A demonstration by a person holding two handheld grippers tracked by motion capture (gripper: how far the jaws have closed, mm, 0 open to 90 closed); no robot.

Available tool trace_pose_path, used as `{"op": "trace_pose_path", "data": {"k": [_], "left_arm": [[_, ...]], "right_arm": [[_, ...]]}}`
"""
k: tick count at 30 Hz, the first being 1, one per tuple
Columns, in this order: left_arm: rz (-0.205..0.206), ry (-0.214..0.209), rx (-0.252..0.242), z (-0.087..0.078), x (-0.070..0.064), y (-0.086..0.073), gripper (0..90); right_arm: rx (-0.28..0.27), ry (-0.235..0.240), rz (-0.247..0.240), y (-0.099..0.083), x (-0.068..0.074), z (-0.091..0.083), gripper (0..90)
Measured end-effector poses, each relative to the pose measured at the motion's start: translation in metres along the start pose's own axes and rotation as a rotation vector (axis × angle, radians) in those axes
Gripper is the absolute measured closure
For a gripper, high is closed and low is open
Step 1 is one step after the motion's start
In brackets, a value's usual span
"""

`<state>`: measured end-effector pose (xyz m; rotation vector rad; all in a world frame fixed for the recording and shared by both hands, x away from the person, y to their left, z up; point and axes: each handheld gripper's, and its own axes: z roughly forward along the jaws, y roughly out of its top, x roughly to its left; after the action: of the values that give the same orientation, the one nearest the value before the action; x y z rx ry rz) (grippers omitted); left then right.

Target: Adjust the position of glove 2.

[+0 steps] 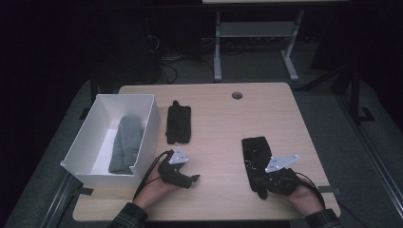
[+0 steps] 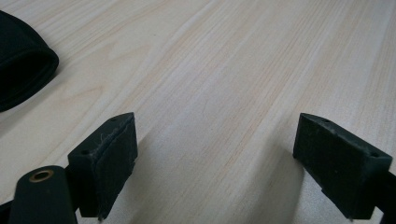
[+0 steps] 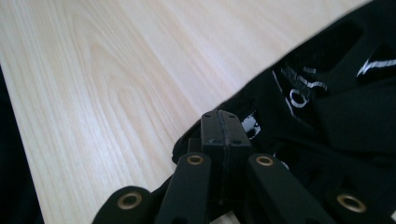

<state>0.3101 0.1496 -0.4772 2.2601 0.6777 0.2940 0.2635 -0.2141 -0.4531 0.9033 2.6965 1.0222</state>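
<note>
Black garment [image 1: 256,159] pinched at its edge by right gripper [image 3: 223,128]; left gripper [image 2: 215,163] spread, idle. Next: lift toward white box [image 1: 145,137].

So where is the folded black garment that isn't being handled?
In the high view, the folded black garment lies flat on the table, just right of the white box, beyond the left gripper.

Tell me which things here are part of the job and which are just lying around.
In the job:
black cloth, under the shut right gripper
folded black cloth
white box, grey cloth inside
left gripper, open over bare wood

Lying about:
metal frame legs behind the table
cables on the floor
</note>
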Motion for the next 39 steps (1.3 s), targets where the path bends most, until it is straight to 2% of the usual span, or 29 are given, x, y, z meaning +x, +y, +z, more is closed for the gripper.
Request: {"op": "trace_pose_path", "data": {"k": [3, 4, 9, 13, 22, 25, 26, 27, 28, 32, 34, 35, 39], "left_arm": [[0.002, 0.0, 0.002, 0.0, 0.0, 0.0, 13.0], [0.002, 0.0, 0.002, 0.0, 0.0, 0.0, 13.0], [0.002, 0.0, 0.001, 0.0, 0.0, 0.0, 13.0], [-0.001, 0.0, 0.002, 0.0, 0.0, 0.0, 13.0], [-0.012, -0.002, -0.005, 0.0, -0.001, 0.0, 13.0], [-0.012, 0.0, -0.005, 0.001, -0.001, 0.0, 13.0], [-0.008, 0.002, -0.005, 0.001, -0.001, 0.001, 13.0], [-0.007, 0.003, -0.006, 0.001, -0.001, 0.001, 13.0], [-0.009, 0.003, -0.006, 0.001, -0.001, 0.001, 13.0], [-0.011, 0.001, -0.003, 0.001, -0.001, 0.001, 13.0], [-0.009, 0.001, -0.003, 0.002, -0.001, 0.001, 13.0], [-0.009, 0.001, -0.003, 0.002, -0.001, 0.001, 13.0], [-0.007, 0.0, 0.002, 0.001, -0.001, 0.002, 13.0]], "right_arm": [[0.012, -0.005, 0.014, -0.002, -0.005, -0.001, 90.0], [0.012, -0.025, 0.017, -0.004, -0.01, -0.002, 90.0], [0.015, -0.055, 0.048, -0.009, -0.021, -0.008, 90.0], [0.02, -0.108, 0.069, -0.015, -0.034, -0.016, 90.0], [0.034, -0.256, 0.162, -0.03, -0.071, -0.033, 90.0], [0.013, -0.272, 0.183, -0.03, -0.08, -0.039, 90.0], [-0.006, -0.269, 0.182, -0.027, -0.081, -0.039, 90.0], [-0.035, -0.262, 0.167, -0.017, -0.081, -0.037, 90.0], [-0.035, -0.262, 0.167, -0.017, -0.081, -0.037, 90.0], [-0.067, -0.236, 0.133, 0.012, -0.084, -0.02, 90.0], [-0.08, -0.233, 0.125, 0.033, -0.092, -0.005, 90.0], [-0.08, -0.233, 0.125, 0.033, -0.092, -0.005, 90.0], [-0.089, -0.251, 0.112, 0.054, -0.106, 0.013, 90.0]]}}
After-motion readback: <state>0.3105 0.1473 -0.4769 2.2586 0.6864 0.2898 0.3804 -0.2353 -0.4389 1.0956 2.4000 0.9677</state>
